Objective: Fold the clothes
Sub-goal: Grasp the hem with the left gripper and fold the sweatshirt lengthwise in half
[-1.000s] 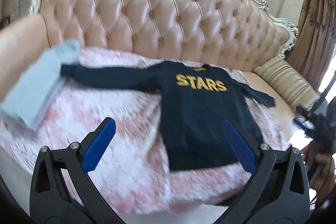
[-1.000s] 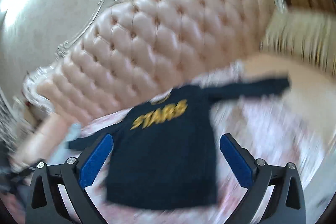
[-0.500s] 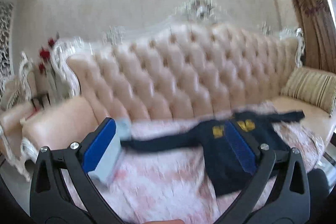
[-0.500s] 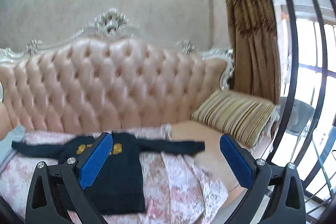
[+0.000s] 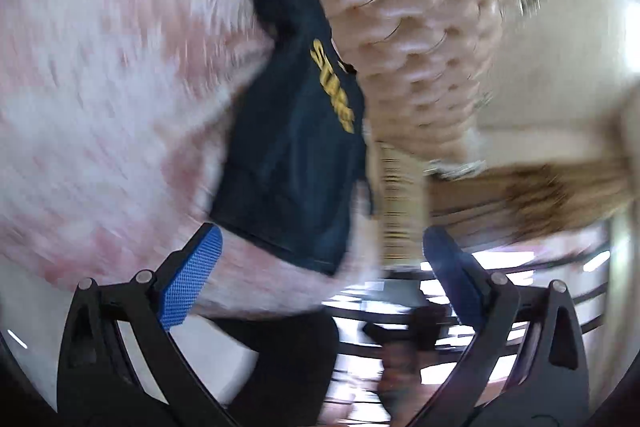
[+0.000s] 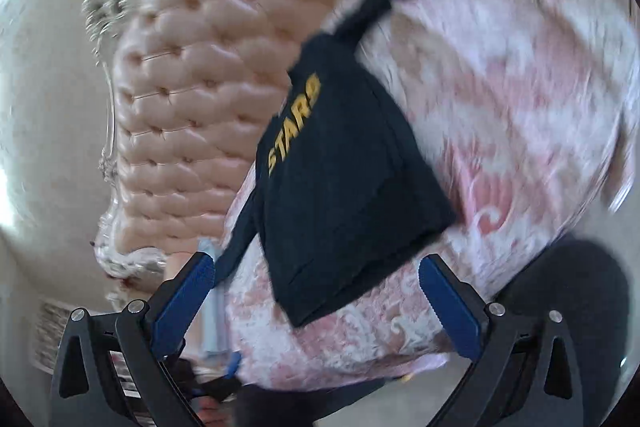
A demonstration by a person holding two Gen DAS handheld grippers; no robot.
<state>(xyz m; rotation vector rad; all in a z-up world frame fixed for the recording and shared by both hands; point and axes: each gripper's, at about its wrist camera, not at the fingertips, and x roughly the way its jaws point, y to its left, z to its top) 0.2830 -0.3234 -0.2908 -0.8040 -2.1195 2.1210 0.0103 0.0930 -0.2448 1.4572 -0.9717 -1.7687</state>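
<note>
Sweater (image 6: 344,187) lies flat ahead of both parted, empty hand-held grippers (image 5: 320,267)

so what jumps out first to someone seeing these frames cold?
The dark navy sweater with yellow STARS lettering, spread flat with sleeves out on a pink-and-white patterned cover, dominates both tilted, motion-blurred views. Behind it runs the tufted pink sofa back with its ornate silver frame. In the foreground, the left gripper and right gripper both stand open with blue pads, holding nothing, near the sweater's hem.
</note>
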